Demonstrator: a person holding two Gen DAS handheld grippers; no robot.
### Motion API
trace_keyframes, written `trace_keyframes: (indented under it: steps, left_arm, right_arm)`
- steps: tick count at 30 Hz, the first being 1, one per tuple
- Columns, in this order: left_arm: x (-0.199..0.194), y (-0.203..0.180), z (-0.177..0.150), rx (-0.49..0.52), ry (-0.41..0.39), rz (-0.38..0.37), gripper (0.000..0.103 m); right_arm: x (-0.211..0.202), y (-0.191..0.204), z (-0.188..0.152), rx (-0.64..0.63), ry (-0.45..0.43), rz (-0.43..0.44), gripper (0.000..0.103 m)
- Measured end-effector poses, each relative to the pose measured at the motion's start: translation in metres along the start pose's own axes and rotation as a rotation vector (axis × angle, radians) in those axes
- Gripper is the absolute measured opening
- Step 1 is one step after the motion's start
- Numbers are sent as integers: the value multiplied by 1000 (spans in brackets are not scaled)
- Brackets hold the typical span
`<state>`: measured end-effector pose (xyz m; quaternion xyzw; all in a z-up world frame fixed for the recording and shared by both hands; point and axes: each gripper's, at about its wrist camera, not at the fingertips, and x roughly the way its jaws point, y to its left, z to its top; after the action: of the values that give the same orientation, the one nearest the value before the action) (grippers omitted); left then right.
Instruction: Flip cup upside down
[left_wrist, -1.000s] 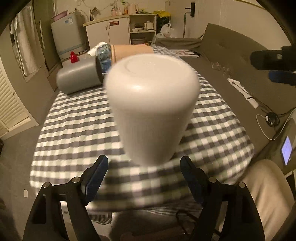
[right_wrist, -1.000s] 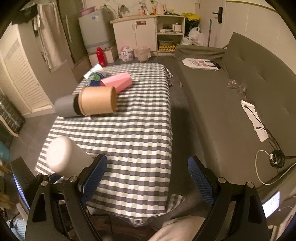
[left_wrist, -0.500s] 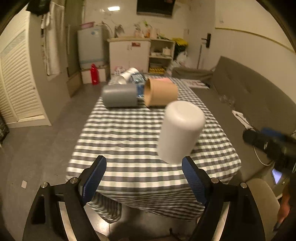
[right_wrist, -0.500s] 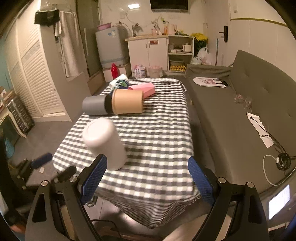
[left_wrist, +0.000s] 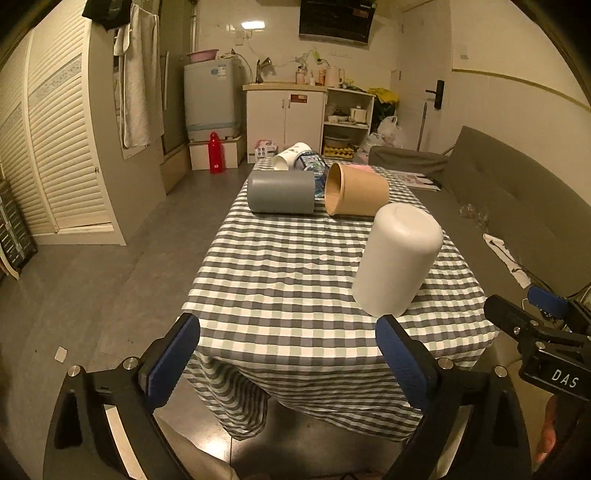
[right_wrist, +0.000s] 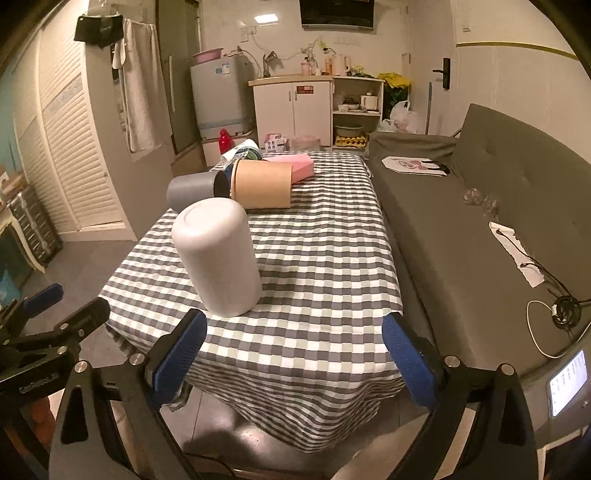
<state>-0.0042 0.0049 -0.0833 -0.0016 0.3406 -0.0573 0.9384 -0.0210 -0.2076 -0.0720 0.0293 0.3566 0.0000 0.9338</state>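
Observation:
A white cup (left_wrist: 398, 258) stands upside down, its closed base up, near the front edge of the checkered table (left_wrist: 288, 280). It also shows in the right wrist view (right_wrist: 218, 258). My left gripper (left_wrist: 288, 354) is open and empty, held off the table's front edge, clear of the cup. My right gripper (right_wrist: 293, 354) is open and empty, also back from the front edge. Each gripper shows at the side of the other's view: the right one (left_wrist: 535, 325), the left one (right_wrist: 55, 314).
A grey cup (left_wrist: 280, 192) and a brown paper cup (left_wrist: 356, 195) lie on their sides at the far end, with a pink box (right_wrist: 295, 168) and a printed cup (left_wrist: 293, 155) behind. A grey sofa (right_wrist: 480, 206) runs along the right.
Both grippers have pulled back from the table and risen. The white cup, close in front of the left gripper a second ago, now stands alone on the table.

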Motion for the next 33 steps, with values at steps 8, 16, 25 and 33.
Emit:
trace_keyframes:
  steps: [8,16,25,33]
  left_arm:
    - [1,2,-1,-4,-8,16,101]
    - [1,8,0,-23,-16,37,102]
    - [2,8,2,-17,-8,39,103]
    - [4,9,1,-23,-11,44,103]
  right_arm:
    - [0,4,-3,-18,2,-11,102]
    - [2,2,-3,-16,8,-14,103]
    - [5,3,-3,-20,16,-16,103]
    - [9,5,-3,-26,25,-19,103]
